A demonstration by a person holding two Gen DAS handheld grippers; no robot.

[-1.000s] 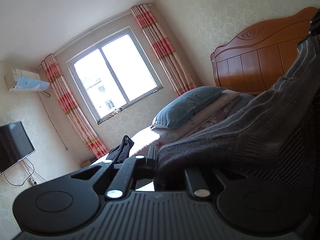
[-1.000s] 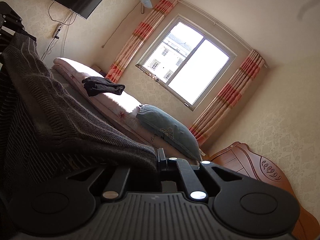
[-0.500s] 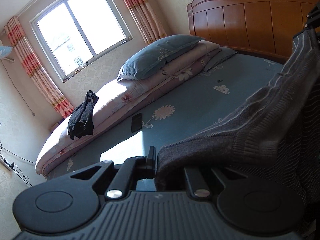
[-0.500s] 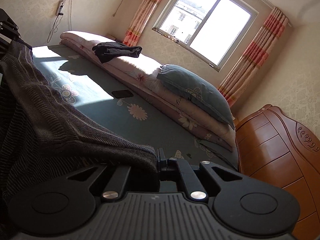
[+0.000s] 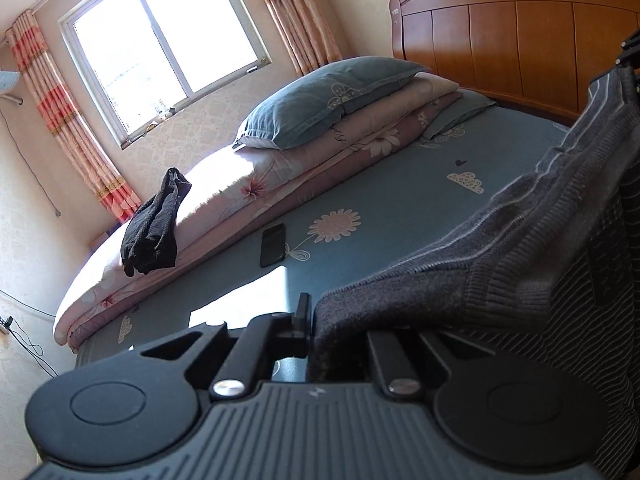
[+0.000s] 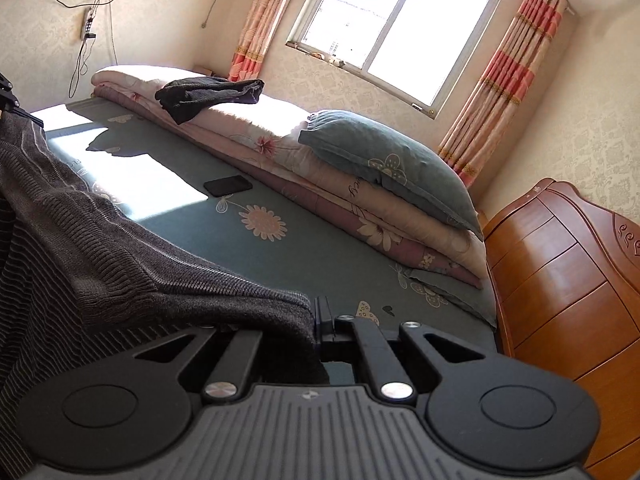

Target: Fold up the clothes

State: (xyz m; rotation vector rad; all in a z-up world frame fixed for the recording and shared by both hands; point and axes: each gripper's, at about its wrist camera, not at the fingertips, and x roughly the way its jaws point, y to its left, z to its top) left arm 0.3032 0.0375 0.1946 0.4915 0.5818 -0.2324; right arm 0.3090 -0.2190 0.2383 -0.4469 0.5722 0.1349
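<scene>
A grey knitted sweater hangs stretched between both grippers above the bed. My left gripper is shut on one corner of its upper edge, and the cloth runs off to the right toward the other gripper, whose tip shows at the top right. In the right wrist view my right gripper is shut on the other corner of the sweater, which runs off to the left. The ribbed body hangs below the held edge. A second dark garment lies bunched on the folded quilt; it is seen again as the dark garment.
The bed has a teal flowered sheet with a black phone lying on it. A folded pink quilt and a blue pillow sit along the window side. A wooden headboard stands at one end.
Both wrist views have tipped down from the window and ceiling toward the bed surface. The sweater stays gripped at both corners throughout.
</scene>
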